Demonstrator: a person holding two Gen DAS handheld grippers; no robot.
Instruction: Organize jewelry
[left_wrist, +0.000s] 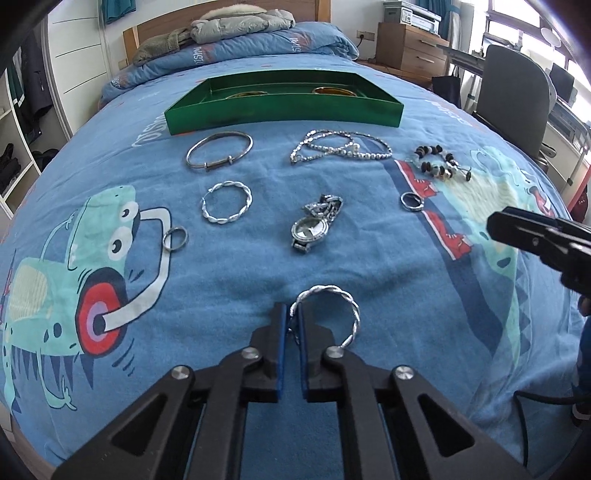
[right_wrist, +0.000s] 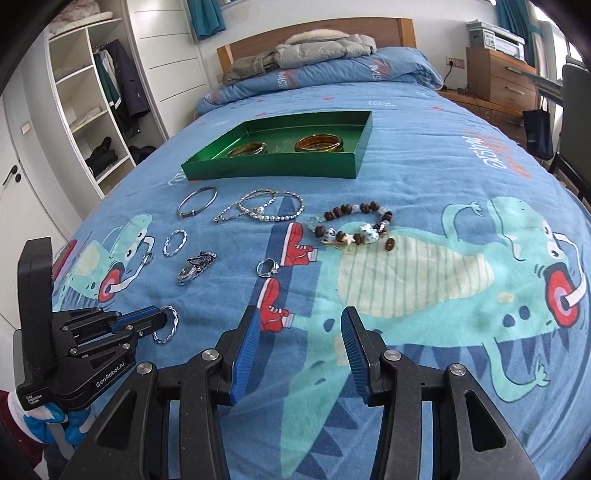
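Fingers (left_wrist: 282, 325) of left gripper (left_wrist: 292, 317) pinch twisted hoop (left_wrist: 334, 314) edge.

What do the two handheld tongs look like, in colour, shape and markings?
Both are black plastic linkages with round silver pivot bolts. The left tongs and the right tongs have flat fingers lined with ribbed blue pads. In the right wrist view, the left body bears white lettering reading "GenRobot.AI" and a tall black block on top. A black cable runs near the right tongs.
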